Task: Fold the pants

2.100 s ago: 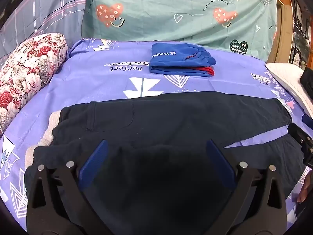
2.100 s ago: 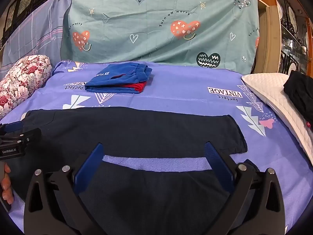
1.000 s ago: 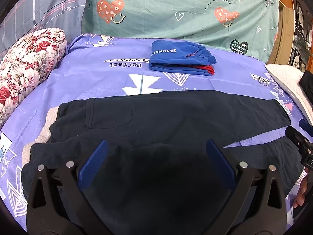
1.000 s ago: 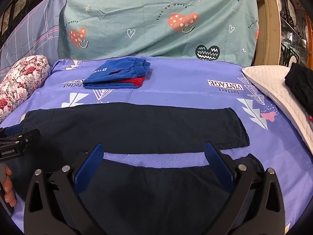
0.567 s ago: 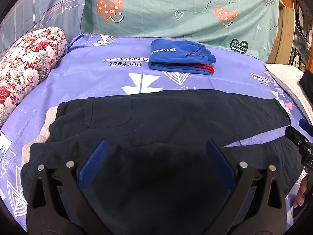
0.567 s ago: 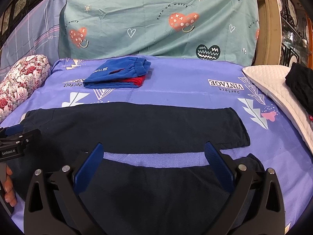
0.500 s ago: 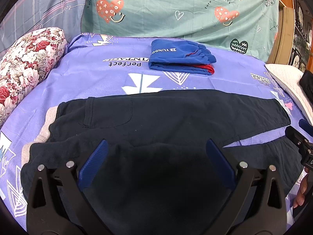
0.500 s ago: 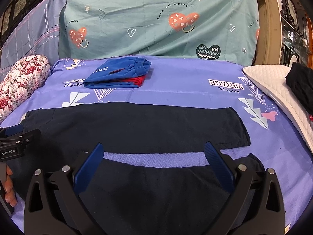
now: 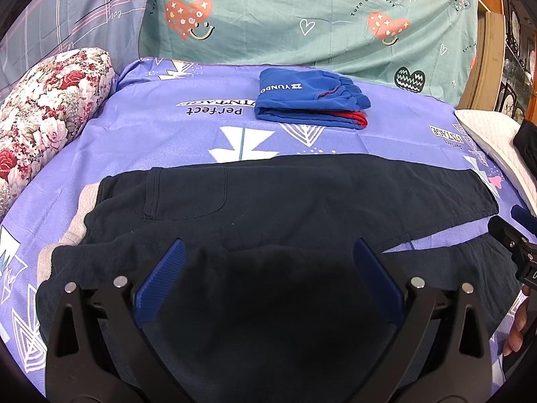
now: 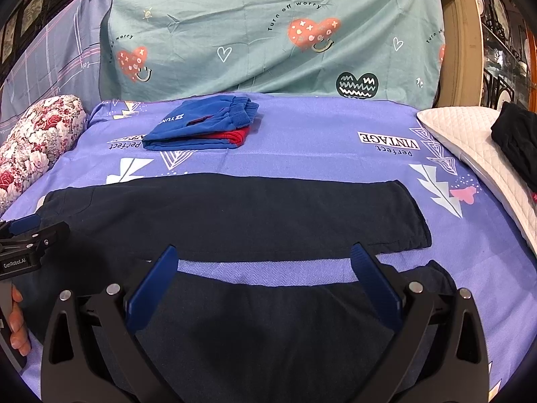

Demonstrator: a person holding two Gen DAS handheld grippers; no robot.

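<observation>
Two grippers, left [image 9: 266, 262] and right [image 10: 263, 267], spread ribbed blue fingers wide over flat, soft dark pants [image 9: 302, 194].

The pants [image 9: 302, 201] are seen to be very dark navy, almost black, with a pale grey band at the waist. The bed sheet [image 9: 167, 127] beneath is coloured lilac-purple and printed with white lightning and leaf shapes, a small pink heart and the words "Perfect VINTAGE". A folded garment [image 10: 201, 124] in bright royal blue is marked with white lettering and shows red underneath. The bolster [image 9: 43, 107] is patterned with red and white roses. The hanging cloth [image 10: 268, 33] behind is teal, printed with coral smiling hearts. The pillow [image 10: 470, 147] is quilted white. Both grippers are made of black plastic, fitted with ribbed blue pads [image 9: 161, 282].
</observation>
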